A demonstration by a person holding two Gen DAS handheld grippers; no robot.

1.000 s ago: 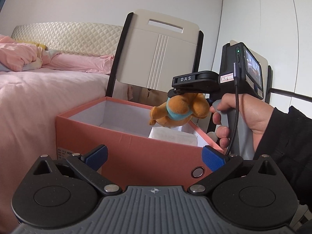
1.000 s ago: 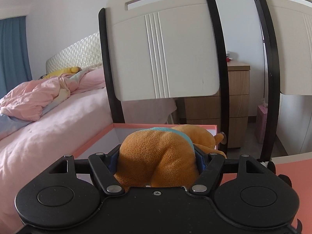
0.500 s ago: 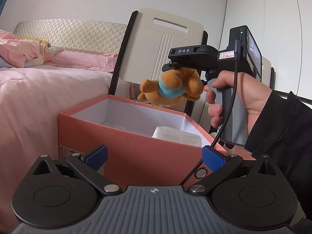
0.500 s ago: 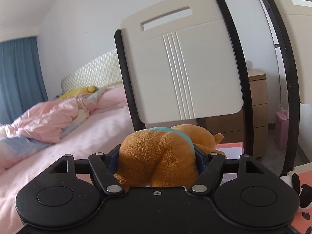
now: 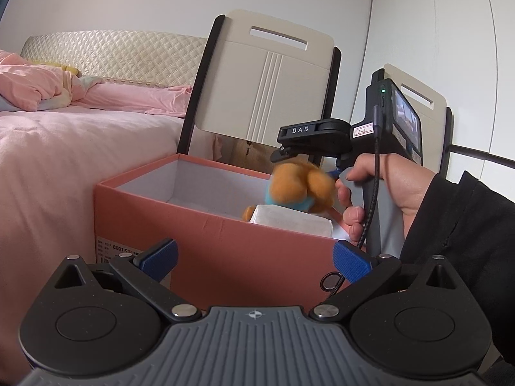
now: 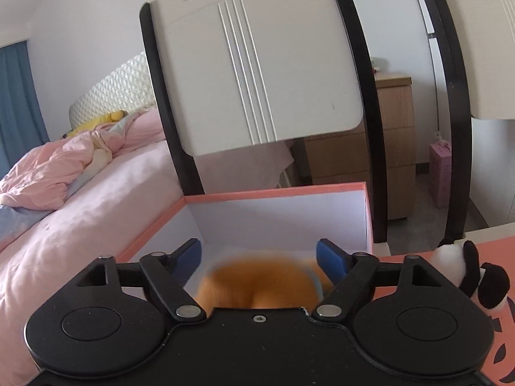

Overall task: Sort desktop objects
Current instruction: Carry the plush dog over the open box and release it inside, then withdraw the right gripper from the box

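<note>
The right tool, fingers spread wide, has let go of a blurred orange plush toy above the open pink box, where it may bounce off the white packet inside; the left tool hangs wide, empty.

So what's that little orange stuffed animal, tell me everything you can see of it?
The orange plush toy looks soft and fuzzy, with a light blue band around its body and rounded stubby limbs. It is motion-blurred in both views, so no face can be made out. It sits just below the right gripper, whose blue pads stand apart on either side without clamping it. It is over the open pink box, above a white packet inside; contact is unclear.
</note>
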